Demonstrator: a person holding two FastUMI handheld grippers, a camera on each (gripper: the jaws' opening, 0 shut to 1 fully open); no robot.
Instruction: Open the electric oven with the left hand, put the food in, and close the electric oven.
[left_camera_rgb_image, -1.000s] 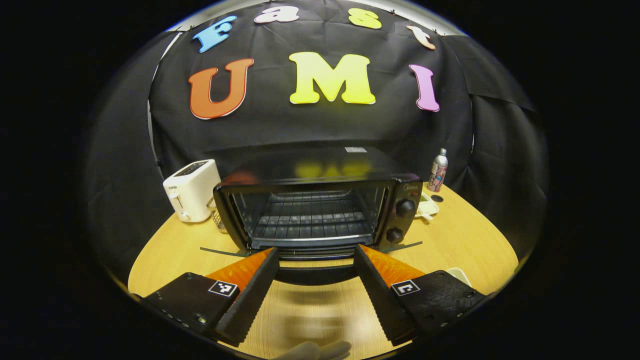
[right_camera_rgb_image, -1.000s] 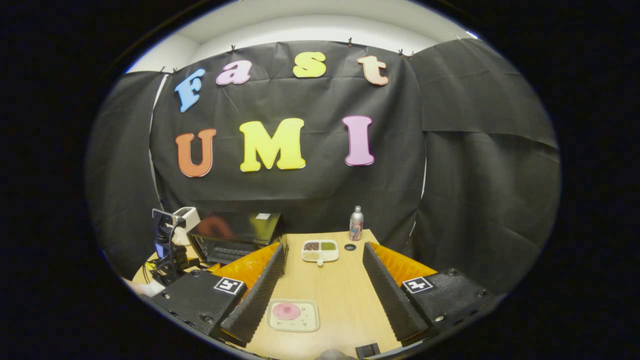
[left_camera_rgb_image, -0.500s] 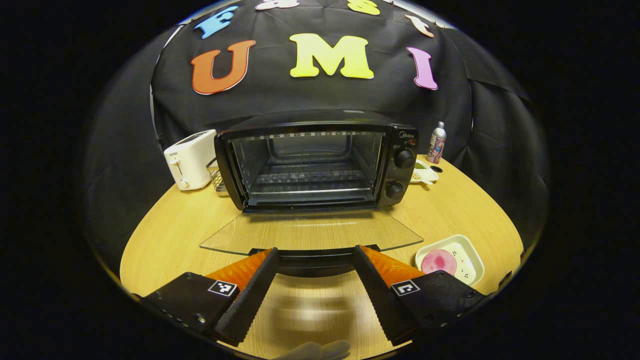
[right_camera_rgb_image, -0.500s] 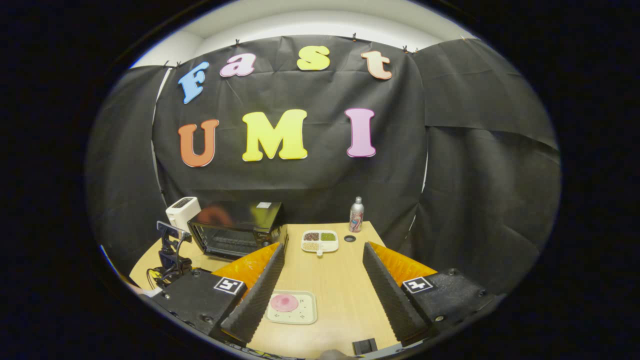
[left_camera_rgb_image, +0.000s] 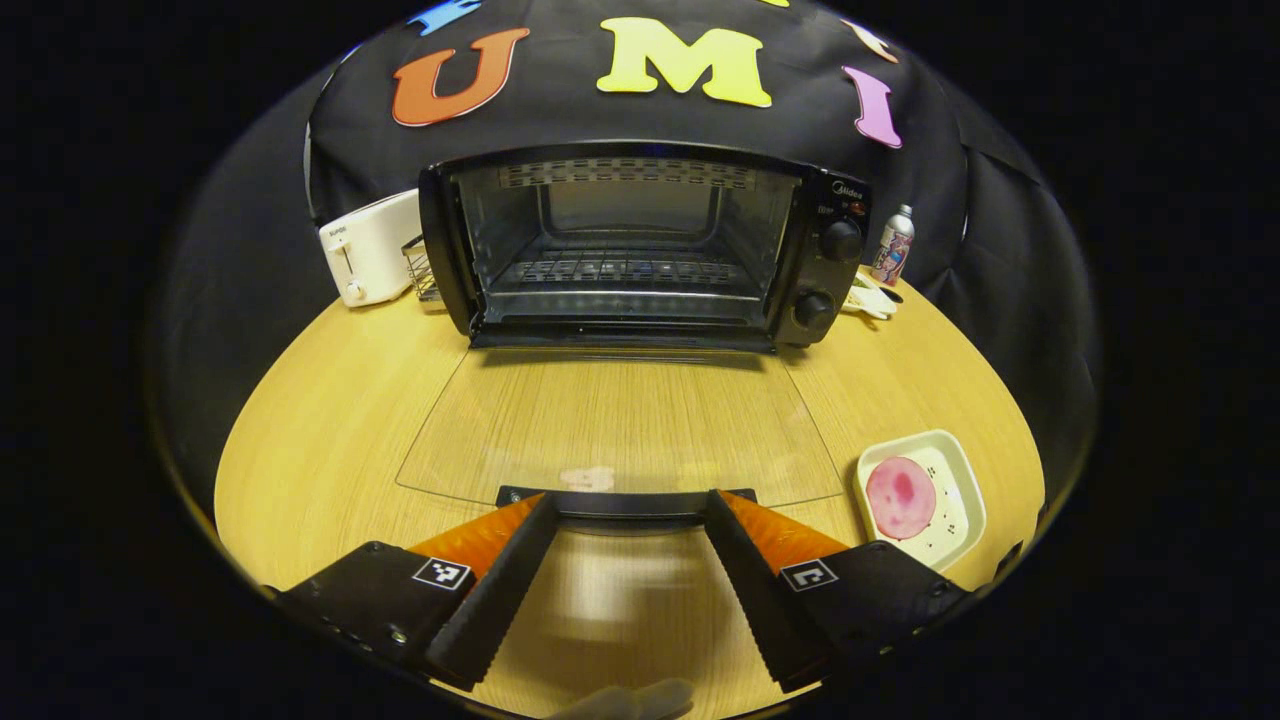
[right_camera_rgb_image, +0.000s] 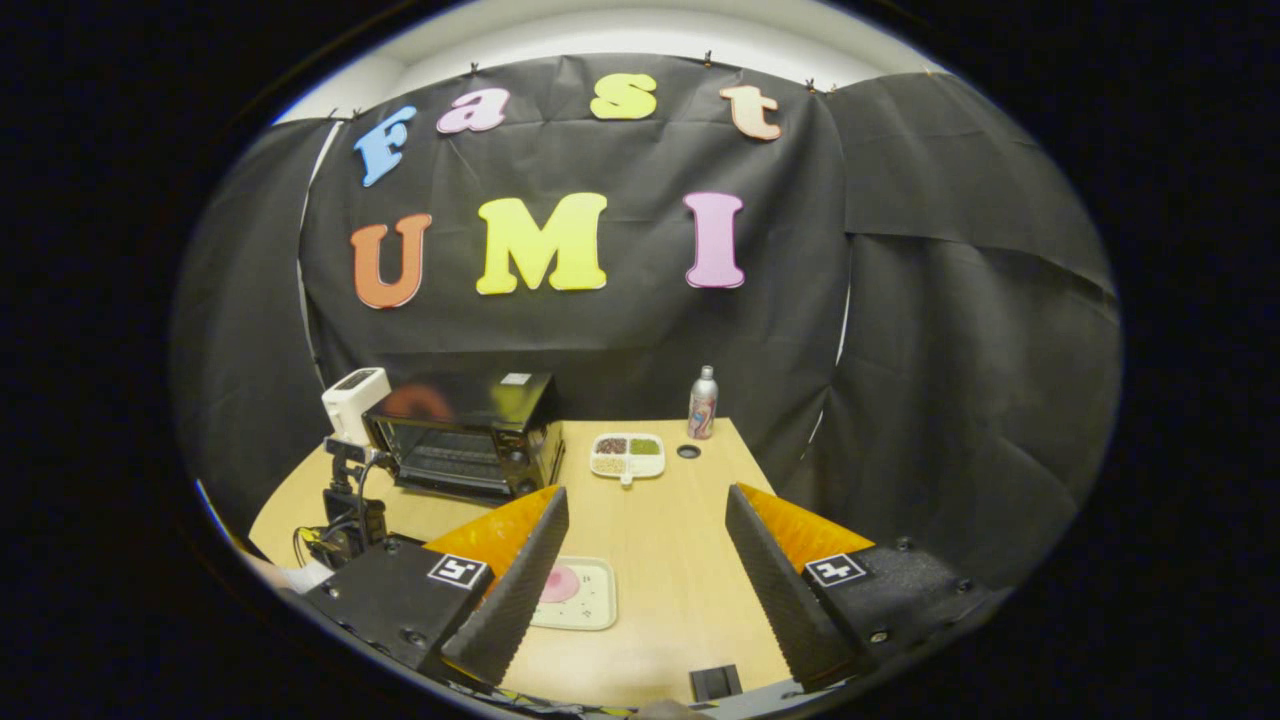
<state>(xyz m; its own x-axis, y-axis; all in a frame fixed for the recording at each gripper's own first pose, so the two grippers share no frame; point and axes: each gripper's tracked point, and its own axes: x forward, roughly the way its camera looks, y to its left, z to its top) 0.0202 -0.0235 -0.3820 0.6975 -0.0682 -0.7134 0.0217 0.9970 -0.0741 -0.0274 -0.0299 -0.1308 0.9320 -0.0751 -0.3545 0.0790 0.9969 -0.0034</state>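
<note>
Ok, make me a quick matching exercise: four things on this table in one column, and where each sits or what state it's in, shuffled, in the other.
Things:
1. oven door
2. toaster
3. pink food tray
4. bottle

Place or state:
A. at the table's back, right of the oven's knobs
B. folded down flat, open
C. on the table right of the open door
D. left of the oven

Pairs: 1-B, 2-D, 3-C, 4-A
</note>
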